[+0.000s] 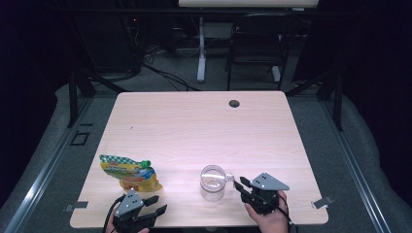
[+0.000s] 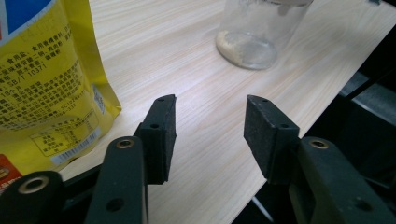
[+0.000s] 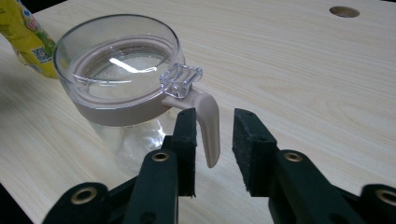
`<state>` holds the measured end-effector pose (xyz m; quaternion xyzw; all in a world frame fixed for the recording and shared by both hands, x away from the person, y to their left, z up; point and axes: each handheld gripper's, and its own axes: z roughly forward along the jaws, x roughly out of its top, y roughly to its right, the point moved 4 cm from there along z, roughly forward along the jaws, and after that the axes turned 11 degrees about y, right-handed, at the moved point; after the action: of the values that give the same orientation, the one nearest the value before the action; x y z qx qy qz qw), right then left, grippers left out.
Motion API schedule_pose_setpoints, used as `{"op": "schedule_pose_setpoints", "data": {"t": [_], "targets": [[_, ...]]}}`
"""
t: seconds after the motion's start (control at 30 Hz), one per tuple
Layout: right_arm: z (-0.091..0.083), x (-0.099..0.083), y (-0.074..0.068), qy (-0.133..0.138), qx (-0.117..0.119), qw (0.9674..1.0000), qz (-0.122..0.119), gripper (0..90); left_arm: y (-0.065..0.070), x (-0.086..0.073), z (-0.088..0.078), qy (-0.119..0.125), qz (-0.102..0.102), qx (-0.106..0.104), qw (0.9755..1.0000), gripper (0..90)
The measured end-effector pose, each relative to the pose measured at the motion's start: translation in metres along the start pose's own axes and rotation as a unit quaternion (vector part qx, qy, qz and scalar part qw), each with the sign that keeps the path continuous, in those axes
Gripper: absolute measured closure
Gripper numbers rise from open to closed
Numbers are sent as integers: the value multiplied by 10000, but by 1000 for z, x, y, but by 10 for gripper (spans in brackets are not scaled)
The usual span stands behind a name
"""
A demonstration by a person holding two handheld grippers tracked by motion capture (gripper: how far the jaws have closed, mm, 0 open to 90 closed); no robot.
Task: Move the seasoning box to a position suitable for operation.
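While my right gripper [image 3: 214,126] sits at the clear jar [image 1: 213,183], its jaws straddle the beige lid lever [image 3: 208,122]: one pad lies against the lever's near side, the other stands just off it, so I judge the grip as not yet closed. The jar stands upright near the front edge of the table [image 1: 194,121], capped by a clear lid [image 3: 121,56], with a thin layer of pale grain at the bottom. My left gripper [image 2: 210,126] hovers low at the front left corner, jaws spread and empty, just beside the yellow snack pouch [image 1: 130,172] that lies flat with its green cap pointing toward the jar. I read this as the lid-opening step, with pouring from the pouch to come. Next I need to squeeze the right jaws onto the lever without tipping the jar, then bring the left jaws around the pouch
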<state>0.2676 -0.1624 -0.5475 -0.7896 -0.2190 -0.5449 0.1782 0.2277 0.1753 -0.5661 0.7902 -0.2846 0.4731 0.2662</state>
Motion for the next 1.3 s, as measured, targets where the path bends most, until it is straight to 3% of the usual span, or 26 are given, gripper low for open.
{"op": "schedule_pose_setpoints", "data": {"t": [0.07, 0.27, 0.33, 0.53, 0.63, 0.7, 0.83, 1.0, 1.13, 1.3], "targets": [[1, 0, 0, -6, -42, 10000, -18, 665, 0, 0, 0, 12, -21, 80, 10000, 525], [2, -1, 1, -51, -115, 9999, 46, 629, 2, 0, -1, -18, 11, -57, 10000, 487], [3, 0, 1, -32, -110, 9999, 39, 623, 3, 0, 0, -118, 110, -44, 9999, 502], [1, 3, 3, -26, -173, 9998, 52, 652, 8, 5, 8, -127, 42, -200, 9997, 549], [0, 10, 5, 22, -159, 9997, 163, 679, 10, 9, 15, -105, -17, -279, 9996, 568], [-1, 16, 6, 60, -159, 9996, 240, 706, 12, 10, 22, -162, 56, -267, 9995, 578], [0, 24, 7, 25, -206, 9996, 167, 752, 15, 14, 36, -211, 183, -187, 9994, 582], [5, 32, 7, 22, -163, 9996, 233, 782, 18, 27, 51, -135, 166, -282, 9994, 639], [11, 37, 4, -21, -100, 9990, 443, 805, 18, 39, 62, 11, 138, -331, 9994, 652], [13, 35, 2, -33, -109, 9991, 406, 805, 16, 50, 79, 17, 168, -316, 9994, 652]]}}
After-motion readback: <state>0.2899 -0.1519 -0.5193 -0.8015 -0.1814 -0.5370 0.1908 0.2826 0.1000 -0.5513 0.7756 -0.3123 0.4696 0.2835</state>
